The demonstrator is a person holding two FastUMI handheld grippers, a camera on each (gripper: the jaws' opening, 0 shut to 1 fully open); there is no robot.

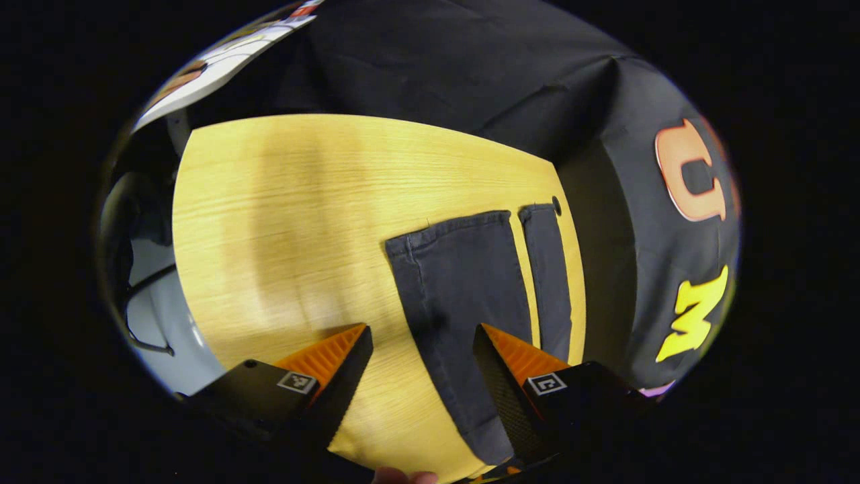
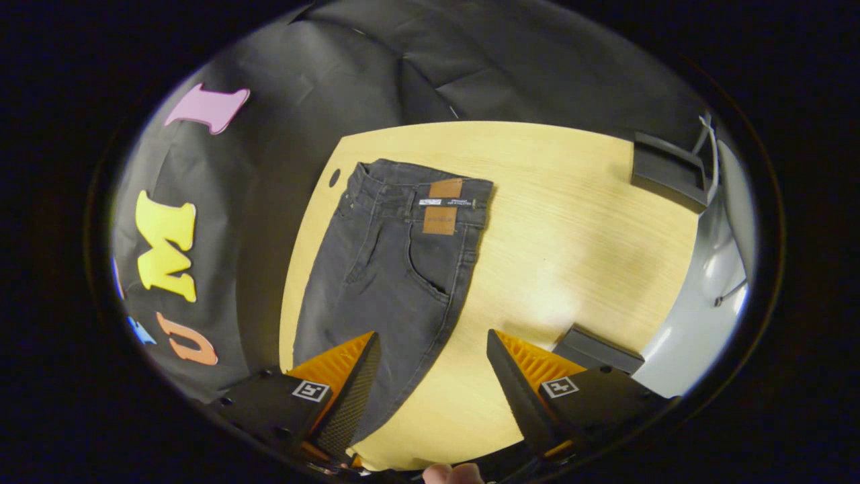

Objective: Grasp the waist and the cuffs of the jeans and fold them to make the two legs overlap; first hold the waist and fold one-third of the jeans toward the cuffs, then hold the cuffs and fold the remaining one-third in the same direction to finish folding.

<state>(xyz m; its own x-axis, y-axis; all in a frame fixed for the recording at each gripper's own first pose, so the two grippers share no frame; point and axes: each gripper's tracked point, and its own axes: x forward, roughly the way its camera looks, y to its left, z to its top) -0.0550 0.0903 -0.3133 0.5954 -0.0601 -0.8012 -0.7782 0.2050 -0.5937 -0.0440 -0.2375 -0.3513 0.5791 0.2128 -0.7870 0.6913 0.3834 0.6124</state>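
Jeans point(image 2: 396, 269) lie flat along one edge of the tabletop point(image 2: 571, 222), legs side by side and not yet overlapped, so you hold your left gripper point(image 1: 422, 366) and right gripper point(image 2: 433, 373) spread wide, empty, above cuffs point(image 1: 463, 232) and waist point(image 2: 430, 191).

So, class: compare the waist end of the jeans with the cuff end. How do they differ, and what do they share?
The waist end is one broad band carrying a tan patch; the cuff end splits into two legs with table showing between them. The waist has pockets and belt loops; the cuffs are plain hems. Both are dark denim lying flat, ungrasped.
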